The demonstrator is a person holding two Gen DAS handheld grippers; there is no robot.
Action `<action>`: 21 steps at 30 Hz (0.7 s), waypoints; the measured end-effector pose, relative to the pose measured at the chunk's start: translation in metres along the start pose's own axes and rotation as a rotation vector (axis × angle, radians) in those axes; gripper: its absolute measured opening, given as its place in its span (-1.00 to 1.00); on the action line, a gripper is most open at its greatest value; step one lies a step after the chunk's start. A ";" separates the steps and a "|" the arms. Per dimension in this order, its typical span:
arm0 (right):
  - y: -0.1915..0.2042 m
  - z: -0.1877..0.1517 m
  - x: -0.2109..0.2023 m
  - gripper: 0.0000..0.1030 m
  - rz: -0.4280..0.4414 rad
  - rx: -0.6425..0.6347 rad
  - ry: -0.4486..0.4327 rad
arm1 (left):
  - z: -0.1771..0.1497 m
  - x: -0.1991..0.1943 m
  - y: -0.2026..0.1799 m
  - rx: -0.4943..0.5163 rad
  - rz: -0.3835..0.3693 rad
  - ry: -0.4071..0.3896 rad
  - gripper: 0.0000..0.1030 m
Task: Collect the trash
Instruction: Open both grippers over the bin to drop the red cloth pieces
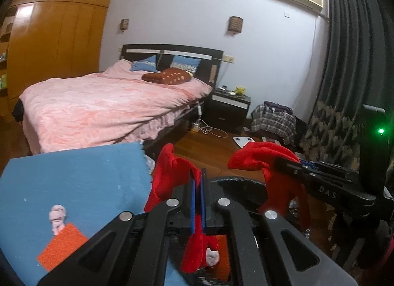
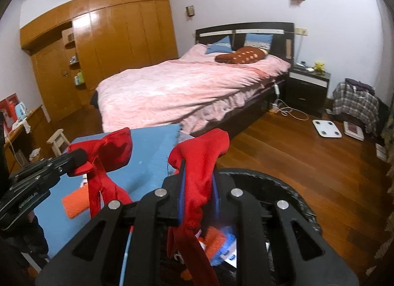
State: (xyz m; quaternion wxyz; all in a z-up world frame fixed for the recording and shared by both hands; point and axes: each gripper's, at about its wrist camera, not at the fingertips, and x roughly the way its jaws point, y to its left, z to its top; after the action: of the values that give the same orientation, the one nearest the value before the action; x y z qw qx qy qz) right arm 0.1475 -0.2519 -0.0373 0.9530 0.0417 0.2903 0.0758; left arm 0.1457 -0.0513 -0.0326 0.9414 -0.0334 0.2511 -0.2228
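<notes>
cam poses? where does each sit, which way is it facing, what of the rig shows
Left wrist: on the left gripper, facing the bed; own fingers pinch a red bag handle, right gripper at right.
Right wrist: on the right gripper, facing the bed; own fingers clamp the other handle, left gripper at left.
Shared: bed, blue mat, black bin.

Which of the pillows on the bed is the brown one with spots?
The brown spotted pillow lies flat on the pink cover, in front of the two blue pillows that lean upright against the headboard.
</notes>
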 end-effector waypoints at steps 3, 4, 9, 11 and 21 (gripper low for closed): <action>-0.015 -0.011 -0.002 -0.66 -0.027 0.017 0.012 | -0.005 0.011 -0.012 0.001 -0.029 0.024 -0.94; -0.020 -0.014 -0.003 -0.66 -0.037 0.023 0.017 | -0.005 0.014 -0.015 0.003 -0.035 0.028 -0.94; -0.046 -0.029 -0.005 -0.64 -0.080 0.057 0.040 | -0.011 0.033 -0.034 0.022 -0.055 0.062 -0.94; -0.053 -0.034 -0.003 -0.63 -0.091 0.068 0.049 | -0.015 0.043 -0.041 0.034 -0.062 0.083 -0.94; -0.075 -0.054 0.000 -0.07 -0.131 0.119 0.066 | -0.030 0.063 -0.056 0.050 -0.079 0.151 -0.45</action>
State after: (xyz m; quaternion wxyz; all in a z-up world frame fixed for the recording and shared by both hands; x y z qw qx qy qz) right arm 0.1265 -0.3239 -0.0911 0.9417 0.0768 0.3275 -0.0030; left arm 0.1569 -0.1276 -0.0781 0.9107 -0.0029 0.3145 -0.2677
